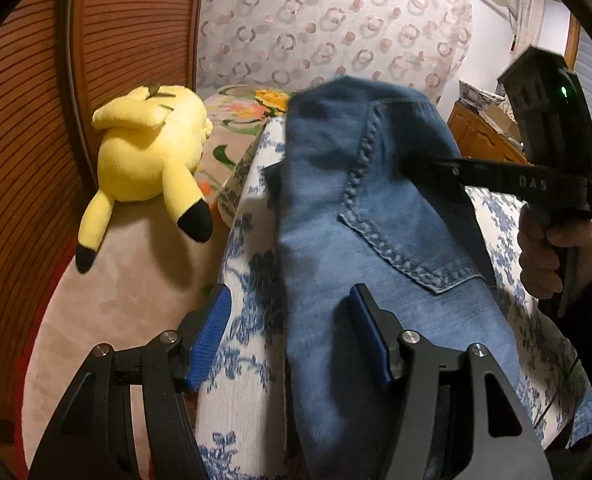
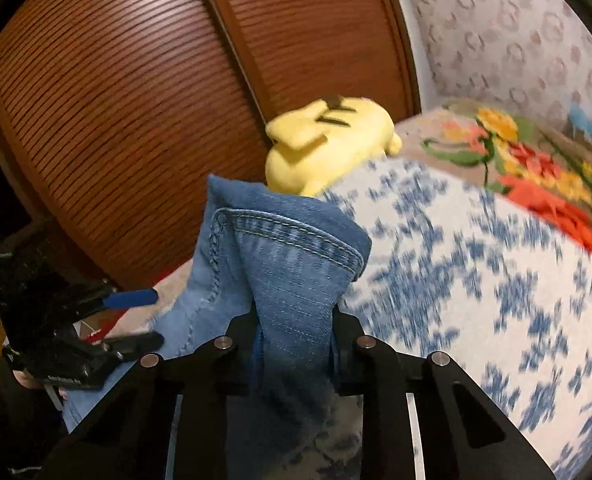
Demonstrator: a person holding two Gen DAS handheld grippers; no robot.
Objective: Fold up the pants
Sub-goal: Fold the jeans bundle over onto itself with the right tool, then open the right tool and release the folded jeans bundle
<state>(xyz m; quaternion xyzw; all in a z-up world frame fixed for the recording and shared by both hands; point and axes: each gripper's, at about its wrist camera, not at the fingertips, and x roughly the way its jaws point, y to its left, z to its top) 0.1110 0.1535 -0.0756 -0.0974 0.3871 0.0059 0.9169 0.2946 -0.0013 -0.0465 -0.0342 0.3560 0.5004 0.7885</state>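
Blue denim pants lie along a bed with a white and blue flowered cover, back pocket up. My left gripper is open, its blue pads astride the pants' near left edge, holding nothing. My right gripper is shut on a bunched fold of the pants and lifts it above the bed. In the left wrist view the right gripper reaches in from the right onto the pants. The left gripper shows open at the left of the right wrist view.
A yellow plush toy lies at the bed's left side beside a brown slatted wardrobe door. A bright flowered blanket lies at the bed's far end. Patterned wallpaper is behind. A wooden cabinet stands at the right.
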